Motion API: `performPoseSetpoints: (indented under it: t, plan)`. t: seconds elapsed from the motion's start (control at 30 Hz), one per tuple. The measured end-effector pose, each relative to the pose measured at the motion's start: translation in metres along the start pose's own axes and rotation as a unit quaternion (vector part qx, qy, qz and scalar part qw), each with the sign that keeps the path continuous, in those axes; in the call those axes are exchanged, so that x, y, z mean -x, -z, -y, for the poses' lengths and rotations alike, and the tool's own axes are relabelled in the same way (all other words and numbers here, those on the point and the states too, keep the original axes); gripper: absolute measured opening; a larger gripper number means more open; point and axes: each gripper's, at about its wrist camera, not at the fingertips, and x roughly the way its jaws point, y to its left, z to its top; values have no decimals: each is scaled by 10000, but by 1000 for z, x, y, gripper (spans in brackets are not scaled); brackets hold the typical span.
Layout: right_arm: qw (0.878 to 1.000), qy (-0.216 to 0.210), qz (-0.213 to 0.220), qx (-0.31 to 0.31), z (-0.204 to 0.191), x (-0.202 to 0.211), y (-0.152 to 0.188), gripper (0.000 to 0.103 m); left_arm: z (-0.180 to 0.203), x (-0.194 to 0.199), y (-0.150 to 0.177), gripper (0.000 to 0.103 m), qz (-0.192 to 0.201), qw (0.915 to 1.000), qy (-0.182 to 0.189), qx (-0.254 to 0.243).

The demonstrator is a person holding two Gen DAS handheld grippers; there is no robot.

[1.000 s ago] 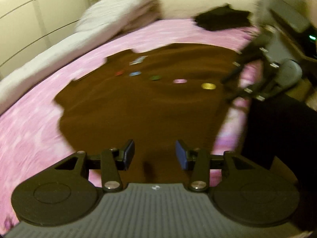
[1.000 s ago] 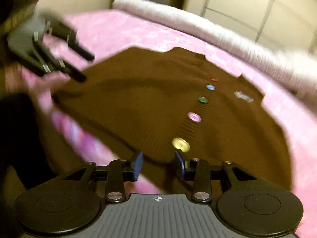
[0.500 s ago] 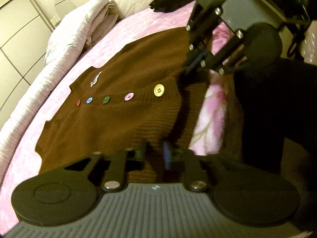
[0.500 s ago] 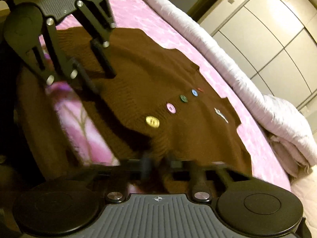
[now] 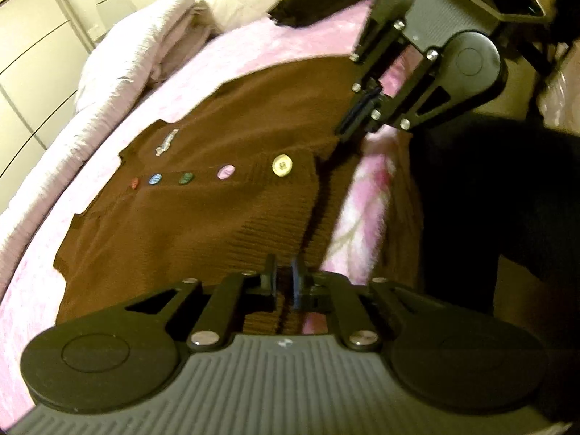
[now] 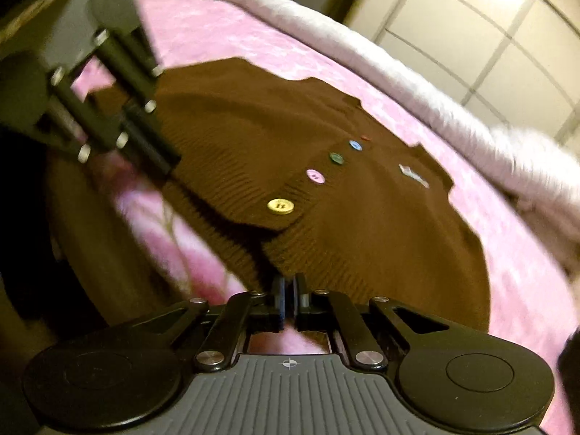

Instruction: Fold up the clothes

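Lying flat on the pink bed (image 5: pixel 253 50), the brown cardigan (image 5: pixel 224 217) shows a row of coloured buttons (image 6: pixel 280 206), its ribbed hem at the bed's near edge. Left tool (image 5: pixel 284 282) pinches one hem corner, fingers nearly together on the knit. Right tool (image 6: pixel 289 291) pinches the other corner the same way.

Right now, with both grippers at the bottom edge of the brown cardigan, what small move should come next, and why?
Probably lift the hem a little and carry it toward the collar. The left gripper and right gripper are each closed on the ribbed hem of the cardigan, which lies spread flat, buttons up, on the pink bedspread, so the bottom seems ready to fold over.
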Motion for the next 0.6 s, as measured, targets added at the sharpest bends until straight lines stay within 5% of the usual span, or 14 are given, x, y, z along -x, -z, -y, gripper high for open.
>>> performPoseSetpoints:
  t: [0.03, 0.1, 0.17, 0.6]
  plan:
    - [9999, 0, -16, -160, 2, 4, -3, 11, -3, 3, 0, 11, 22, 10000, -34, 86]
    - [9989, 29, -47, -475, 5, 11, -10, 37, -9, 8, 2, 18, 25, 9996, -147, 254]
    - [9968, 112, -73, -783, 8, 16, -17, 46, -12, 14, 6, 20, -13, 9990, -270, 365]
    - [9932, 110, -260, -1127, -17, 23, -47, 50, -20, 57, 34, 25, -290, 9911, -1017, 810]
